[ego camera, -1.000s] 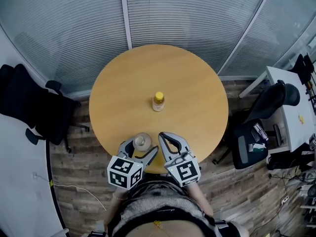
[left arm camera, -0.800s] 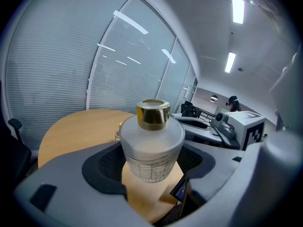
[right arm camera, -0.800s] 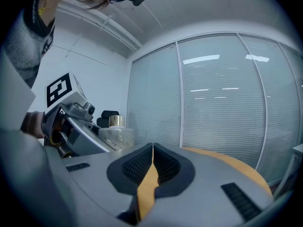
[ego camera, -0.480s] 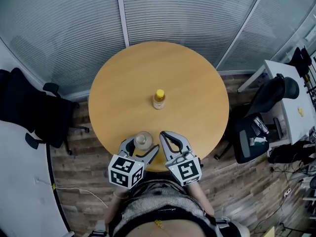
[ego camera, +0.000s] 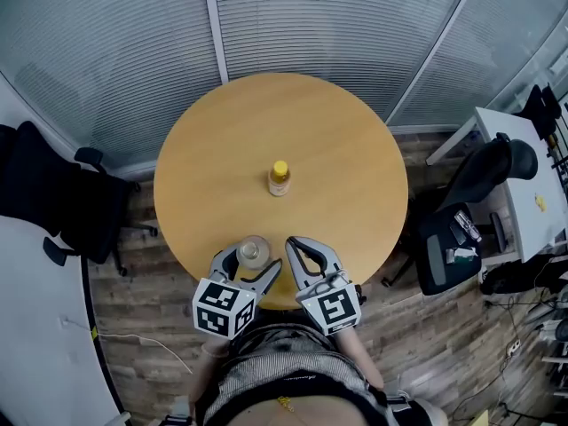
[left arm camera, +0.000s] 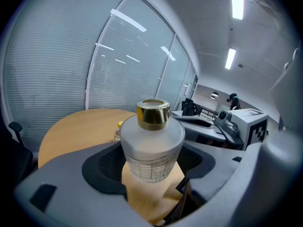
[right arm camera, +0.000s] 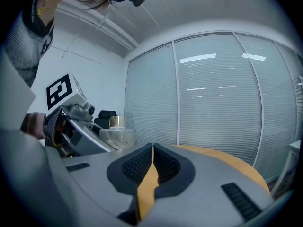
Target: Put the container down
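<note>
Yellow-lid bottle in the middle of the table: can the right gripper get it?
Probably yes: only bare table lies between the right gripper and the bottle, though its shut jaws must open first.

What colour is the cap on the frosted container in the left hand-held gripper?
Shiny gold; the container cap shows best in the left gripper view.

Gripping the bottle (left arm camera: 151, 145) with the left gripper (ego camera: 253, 261), close in front of the belly. Holding the right gripper (ego camera: 293, 245) just beside it, jaws pressed together, empty.
</note>
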`<state>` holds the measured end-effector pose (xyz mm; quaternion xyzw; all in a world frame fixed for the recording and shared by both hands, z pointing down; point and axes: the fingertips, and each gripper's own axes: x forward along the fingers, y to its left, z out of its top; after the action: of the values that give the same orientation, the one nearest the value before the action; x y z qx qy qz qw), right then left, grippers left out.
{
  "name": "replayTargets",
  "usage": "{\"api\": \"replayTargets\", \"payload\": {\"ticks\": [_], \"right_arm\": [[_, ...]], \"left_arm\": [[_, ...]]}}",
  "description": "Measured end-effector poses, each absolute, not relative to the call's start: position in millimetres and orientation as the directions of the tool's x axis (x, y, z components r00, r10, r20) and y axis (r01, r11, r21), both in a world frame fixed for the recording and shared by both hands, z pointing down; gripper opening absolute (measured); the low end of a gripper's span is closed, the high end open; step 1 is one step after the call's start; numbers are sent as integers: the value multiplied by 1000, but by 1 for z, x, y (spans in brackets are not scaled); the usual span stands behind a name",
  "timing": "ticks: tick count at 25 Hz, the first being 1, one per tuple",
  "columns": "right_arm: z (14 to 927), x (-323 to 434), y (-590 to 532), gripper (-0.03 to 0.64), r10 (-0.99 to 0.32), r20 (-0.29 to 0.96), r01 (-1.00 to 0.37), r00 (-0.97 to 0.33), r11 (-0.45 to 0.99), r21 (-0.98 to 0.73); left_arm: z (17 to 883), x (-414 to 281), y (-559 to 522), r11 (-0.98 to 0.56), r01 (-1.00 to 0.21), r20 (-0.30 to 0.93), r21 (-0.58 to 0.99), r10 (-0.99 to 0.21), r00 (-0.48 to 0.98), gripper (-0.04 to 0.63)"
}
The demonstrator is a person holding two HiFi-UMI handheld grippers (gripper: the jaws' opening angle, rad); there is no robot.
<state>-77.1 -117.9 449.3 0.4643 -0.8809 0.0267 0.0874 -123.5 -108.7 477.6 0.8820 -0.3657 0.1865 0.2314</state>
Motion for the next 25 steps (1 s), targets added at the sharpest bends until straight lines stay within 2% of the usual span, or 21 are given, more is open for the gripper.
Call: {"api": "replayTargets", "payload": {"ticks": [14, 25], "right_arm": [[435, -15, -138, 21, -756, 160, -758, -634, 649, 66], [433, 5, -149, 21, -716, 147, -718, -682, 694, 54]], "left_arm": [[462, -61, -126, -562, -788, 481, 251, -634, 605, 330], [461, -39, -138, -517, -825, 483, 230, -675, 558, 330]]}}
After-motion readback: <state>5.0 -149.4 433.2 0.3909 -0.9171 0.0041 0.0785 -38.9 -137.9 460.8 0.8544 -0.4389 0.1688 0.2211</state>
